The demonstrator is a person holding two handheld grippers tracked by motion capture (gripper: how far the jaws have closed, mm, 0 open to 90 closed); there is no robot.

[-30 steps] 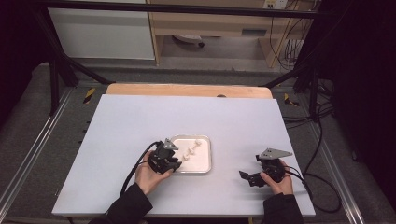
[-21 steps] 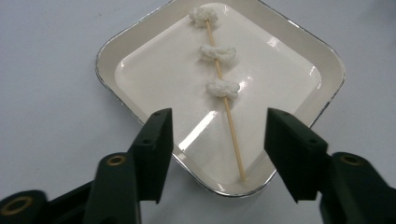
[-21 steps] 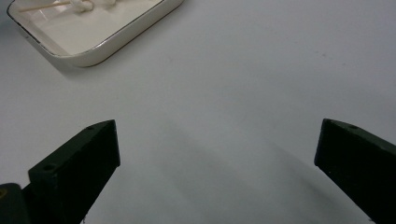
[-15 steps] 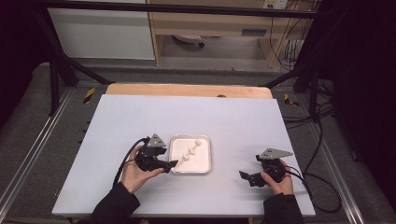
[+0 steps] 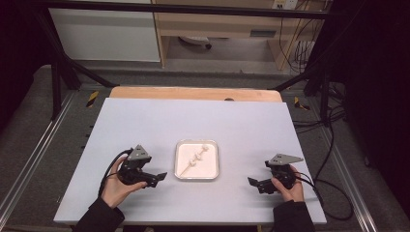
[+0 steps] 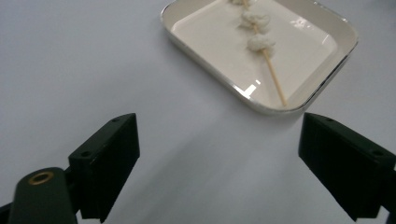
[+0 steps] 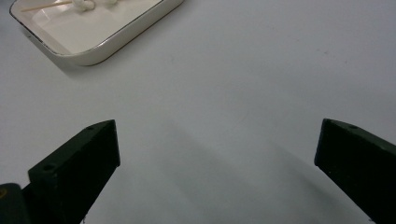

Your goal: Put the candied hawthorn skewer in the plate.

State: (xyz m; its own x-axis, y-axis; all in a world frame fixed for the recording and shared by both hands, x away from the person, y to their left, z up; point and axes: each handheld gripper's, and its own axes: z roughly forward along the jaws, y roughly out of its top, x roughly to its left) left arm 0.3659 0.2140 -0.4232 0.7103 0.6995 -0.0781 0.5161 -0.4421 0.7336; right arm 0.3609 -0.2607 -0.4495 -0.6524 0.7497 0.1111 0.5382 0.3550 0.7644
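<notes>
Skewer: a thin wooden skewer (image 5: 195, 161) with three white lumps threaded on it lay slantwise inside the tray, its bare stick end toward the near rim.
Tray: a shallow white tray (image 5: 212, 172) with rounded corners sat flat near the middle of the table (image 5: 193, 121), between the two grippers.
Left gripper: the left gripper (image 5: 157, 177) sat just left of the tray, apart from it; its jaws had just been opening and stood wide, with nothing between them but bare tabletop.
Right gripper: the right gripper (image 5: 252, 182) rested well to the right of the tray, jaws spread wide and holding nothing.
Hands: one hand held each gripper low over the near edge of the table.
</notes>
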